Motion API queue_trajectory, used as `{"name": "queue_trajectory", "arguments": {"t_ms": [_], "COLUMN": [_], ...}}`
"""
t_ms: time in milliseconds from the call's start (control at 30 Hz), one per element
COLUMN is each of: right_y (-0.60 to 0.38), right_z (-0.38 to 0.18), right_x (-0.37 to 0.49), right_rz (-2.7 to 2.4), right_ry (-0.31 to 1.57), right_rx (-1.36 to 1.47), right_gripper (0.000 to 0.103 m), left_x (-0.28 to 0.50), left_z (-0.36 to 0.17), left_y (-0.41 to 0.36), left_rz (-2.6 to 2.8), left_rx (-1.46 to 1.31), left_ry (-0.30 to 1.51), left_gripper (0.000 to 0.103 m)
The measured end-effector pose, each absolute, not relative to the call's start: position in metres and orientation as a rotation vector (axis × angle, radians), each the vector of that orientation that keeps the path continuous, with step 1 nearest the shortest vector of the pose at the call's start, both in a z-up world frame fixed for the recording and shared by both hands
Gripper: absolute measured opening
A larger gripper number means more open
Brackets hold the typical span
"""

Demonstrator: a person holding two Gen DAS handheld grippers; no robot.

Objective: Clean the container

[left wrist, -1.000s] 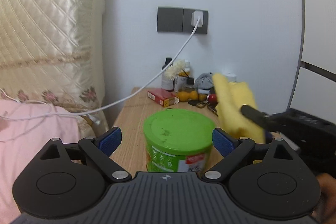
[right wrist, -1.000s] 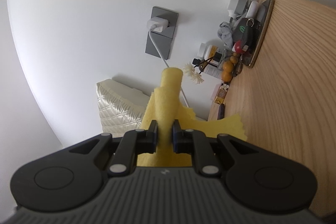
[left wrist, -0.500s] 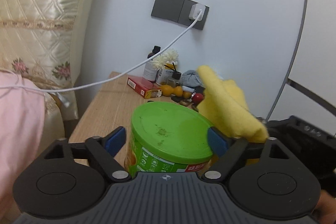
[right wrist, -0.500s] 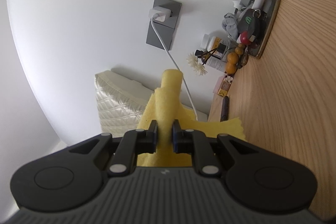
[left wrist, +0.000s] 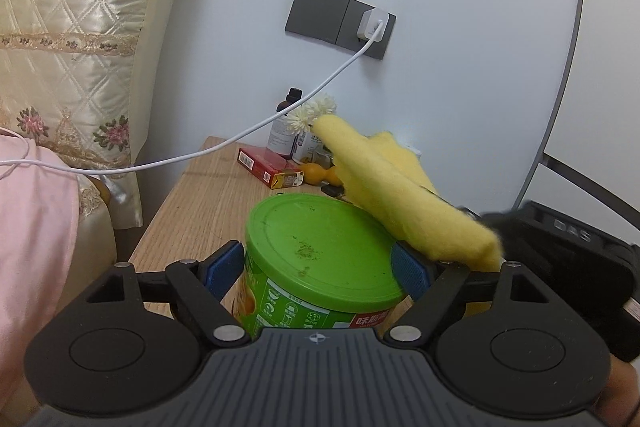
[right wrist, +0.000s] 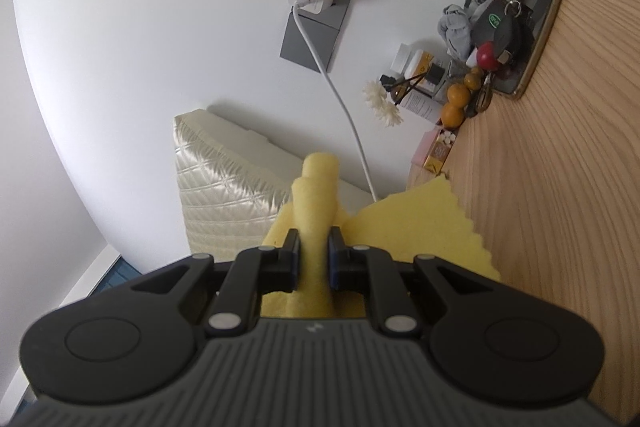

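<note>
Left gripper (left wrist: 320, 269) has its blue-padded fingers (left wrist: 222, 267) set against opposite sides of a green container (left wrist: 320, 267), just under the lid rim; the pads press the wall, so the can is gripped. The container is a round tin with a green lid (left wrist: 316, 243) and a printed label, and it sits at the near edge of the wooden tabletop (left wrist: 208, 195). The lid carries a small patch of dry crumbs and smears near its centre.

Right gripper (right wrist: 314, 255) is closed tight on a yellow cloth (right wrist: 318, 211). The cloth is bunched into a roll that sticks out forward past the fingers, with a loose zigzag-cut flap hanging to one side. In the left wrist view the same yellow cloth (left wrist: 400, 195) lies across the far right rim of the lid, touching it or just above it; I cannot tell which.

At the back of the tabletop, against the wall: a red box (left wrist: 268, 167), a dark-capped bottle (left wrist: 286, 123), white artificial flowers (left wrist: 312, 111), small orange gourds (right wrist: 456, 99), a car key (right wrist: 500, 23) on a tray.

A white charger (left wrist: 372, 27) sits in a grey wall socket, its cable (left wrist: 240, 135) running left toward a pink blanket (left wrist: 32, 227). A cream quilted headboard (left wrist: 72, 27) stands at left.
</note>
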State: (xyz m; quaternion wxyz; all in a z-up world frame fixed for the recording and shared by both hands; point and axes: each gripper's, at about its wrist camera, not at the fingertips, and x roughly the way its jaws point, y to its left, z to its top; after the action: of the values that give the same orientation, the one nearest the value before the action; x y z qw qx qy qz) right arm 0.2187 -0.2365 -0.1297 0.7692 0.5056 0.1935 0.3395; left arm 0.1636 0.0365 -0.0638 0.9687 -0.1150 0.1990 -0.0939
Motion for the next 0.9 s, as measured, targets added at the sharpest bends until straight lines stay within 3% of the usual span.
{"name": "queue_trajectory", "arguments": {"t_ms": [600, 767, 900], "right_y": [-0.226, -0.229, -0.234], "right_z": [-0.130, -0.131, -0.133], "right_x": [0.235, 0.224, 0.213], "right_rz": [0.757, 0.761, 0.756], "right_ry": [0.423, 0.429, 0.433], "right_rx": [1.112, 1.108, 1.131], "right_gripper": [0.014, 0.014, 0.014], "left_x": [0.168, 0.166, 0.166], "left_z": [-0.071, -0.078, -0.082], "left_y": [0.047, 0.052, 0.057], "left_rz": [-0.229, -0.208, -0.226], "left_rx": [-0.301, -0.339, -0.391], "left_ry": [0.400, 0.386, 0.395], "left_gripper": [0.086, 0.096, 0.097]}}
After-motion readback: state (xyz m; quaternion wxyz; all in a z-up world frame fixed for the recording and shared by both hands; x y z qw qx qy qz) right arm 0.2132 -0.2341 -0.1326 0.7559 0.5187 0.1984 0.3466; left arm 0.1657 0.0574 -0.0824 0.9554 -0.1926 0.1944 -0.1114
